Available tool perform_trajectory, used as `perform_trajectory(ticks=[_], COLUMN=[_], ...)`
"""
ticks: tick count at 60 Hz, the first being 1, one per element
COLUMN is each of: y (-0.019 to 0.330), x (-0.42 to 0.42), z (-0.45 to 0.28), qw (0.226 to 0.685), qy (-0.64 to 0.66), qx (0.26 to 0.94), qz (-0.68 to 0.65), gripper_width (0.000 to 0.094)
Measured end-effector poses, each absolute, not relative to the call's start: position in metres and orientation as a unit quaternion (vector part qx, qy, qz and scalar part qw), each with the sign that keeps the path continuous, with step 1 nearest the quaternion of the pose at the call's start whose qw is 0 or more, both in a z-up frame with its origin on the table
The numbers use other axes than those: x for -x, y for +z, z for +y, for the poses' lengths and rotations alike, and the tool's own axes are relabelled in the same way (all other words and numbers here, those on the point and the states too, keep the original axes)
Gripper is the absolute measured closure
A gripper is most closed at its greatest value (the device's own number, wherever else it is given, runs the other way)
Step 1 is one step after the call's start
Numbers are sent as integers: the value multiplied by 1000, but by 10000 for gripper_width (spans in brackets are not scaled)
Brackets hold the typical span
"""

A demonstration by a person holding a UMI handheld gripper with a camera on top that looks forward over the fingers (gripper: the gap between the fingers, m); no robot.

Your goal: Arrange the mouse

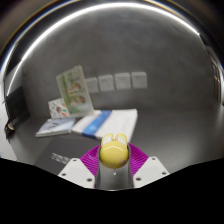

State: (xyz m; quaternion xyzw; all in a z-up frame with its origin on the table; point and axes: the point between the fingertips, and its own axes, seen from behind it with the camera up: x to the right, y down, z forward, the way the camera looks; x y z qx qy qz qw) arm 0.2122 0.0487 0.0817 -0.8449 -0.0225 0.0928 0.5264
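The gripper (112, 160) has its purple pads (93, 158) pressed on a yellow mouse (112, 151); bare table (175, 135) spreads to the right, papers (104, 123) and a booklet (72, 92) lie beyond

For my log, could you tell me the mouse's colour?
Yellow; the mouse sits between the tongs in the gripper view.
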Motion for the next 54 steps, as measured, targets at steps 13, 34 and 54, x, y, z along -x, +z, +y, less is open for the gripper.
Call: perform_trajectory(ticks=[13, 34, 54], y=[175, 1, -6], x=[-64, 26, 32], z=[34, 36, 18], qw=[591, 464, 434], qy=[113, 9, 10], qx=[794, 885, 901], qz=[-82, -41, -21], gripper_width=[563, 561, 40])
